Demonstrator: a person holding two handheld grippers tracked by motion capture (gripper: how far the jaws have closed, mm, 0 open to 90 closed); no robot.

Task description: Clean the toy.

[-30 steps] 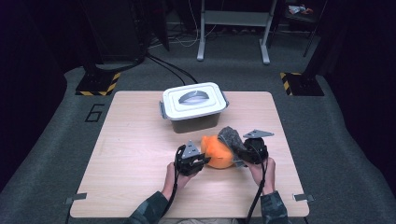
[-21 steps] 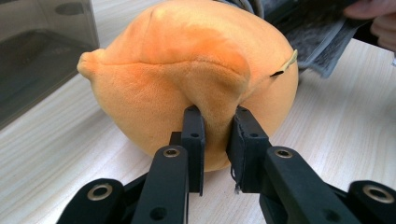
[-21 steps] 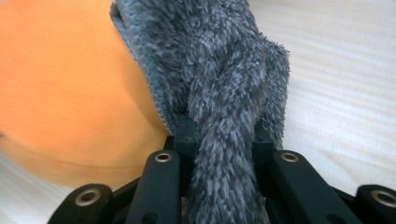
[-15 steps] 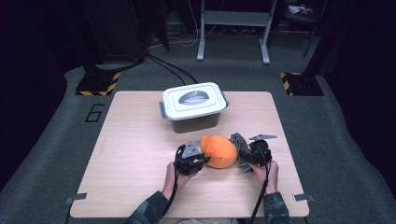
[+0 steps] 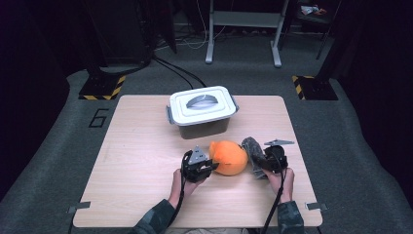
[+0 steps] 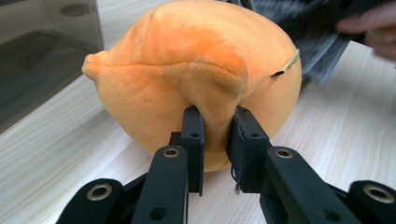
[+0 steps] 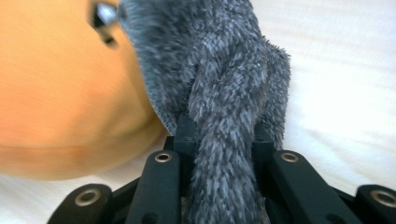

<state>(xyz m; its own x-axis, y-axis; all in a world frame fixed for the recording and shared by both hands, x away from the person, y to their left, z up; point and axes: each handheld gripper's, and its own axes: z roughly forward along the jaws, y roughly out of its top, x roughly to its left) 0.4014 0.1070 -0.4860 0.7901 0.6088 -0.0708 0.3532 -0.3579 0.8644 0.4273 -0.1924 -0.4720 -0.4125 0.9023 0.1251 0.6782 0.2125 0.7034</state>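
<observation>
Here, one orange plush toy (image 5: 229,157) sits on the pale wood-grain counter (image 5: 141,161), near its front edge and between the two hand-held grippers. It is a rounded, soft velvety lump with stitched seams and a small pointed nub at one side, seen in the left gripper view (image 6: 196,84). A shaggy grey furry part (image 5: 253,150) adjoins its right side; close up (image 7: 224,93) the pile is long and tufted, dark grey with lighter tips, and it lies against the orange fabric.

The left hand-held gripper (image 5: 197,165) has its black jaws pinched narrowly on a fold of the orange plush (image 6: 215,122). The right hand-held gripper (image 5: 269,161) is clamped on a thick strand of the grey fur (image 7: 224,144).

Behind the toy stands one rectangular plastic box (image 5: 203,111), with a smoky translucent body, a white lid and a grey handle.
</observation>
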